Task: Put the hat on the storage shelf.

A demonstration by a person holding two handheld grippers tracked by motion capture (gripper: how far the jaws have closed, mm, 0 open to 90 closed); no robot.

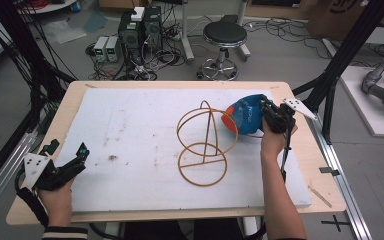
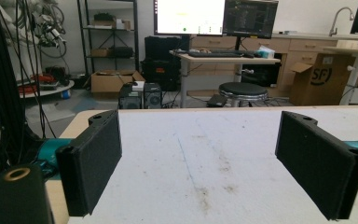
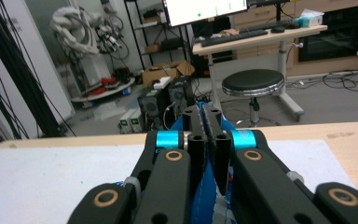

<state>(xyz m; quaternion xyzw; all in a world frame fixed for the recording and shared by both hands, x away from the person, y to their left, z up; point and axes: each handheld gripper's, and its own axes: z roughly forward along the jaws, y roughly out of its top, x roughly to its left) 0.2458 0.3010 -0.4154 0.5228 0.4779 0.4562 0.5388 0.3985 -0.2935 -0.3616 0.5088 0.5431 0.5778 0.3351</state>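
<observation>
High view: right gripper (image 1: 266,111) clamps the blue-and-orange fabric bag (image 1: 244,118) beside the gold wire stand (image 1: 206,142). Left gripper (image 1: 81,151) sits wide open. Careless lifting could snag that wire!

Even, diffuse overhead light; soft, faint shadows on white foam-covered tabletop (image 1: 130,125). Blown-out glare on bright computer monitor (image 2: 189,16). Slight softness throughout; near black claw links blurred in right gripper view.

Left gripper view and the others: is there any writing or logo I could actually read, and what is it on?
"SF": on the cardboard box beside the desk, in the left gripper view.
Blue bag in the right gripper: white lettering, too blurred to read.
Two monitors: screen contents too small to read.
Power supplies on the floor: displays unreadable.
</observation>
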